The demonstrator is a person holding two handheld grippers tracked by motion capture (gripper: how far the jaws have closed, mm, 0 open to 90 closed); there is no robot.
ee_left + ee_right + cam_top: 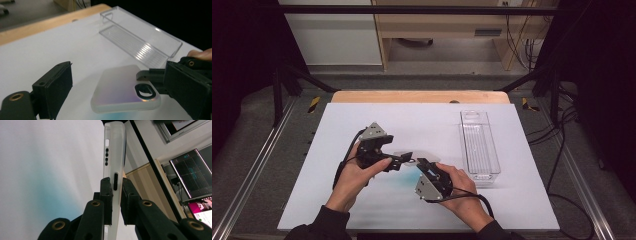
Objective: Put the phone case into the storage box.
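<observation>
High view: near the table's [362, 120] front edge, two hands hold the grippers. The left gripper [404, 159] and right gripper [421, 162] meet over the table's middle at a translucent phone case [412, 154], held above the white surface. A clear tray [479, 145] lies lengthwise toward the right edge.

Left gripper view: the left gripper's [120, 90] jaws stand spread, the case [125, 90] between them, touching neither. The right gripper [150, 75] grips the case's camera-hole end. The tray [140, 37] lies beyond, near the far right corner.

Right gripper view: the right gripper's [115, 192] jaws pinch the case [113, 150], seen edge-on, its side cutouts facing the camera.
</observation>
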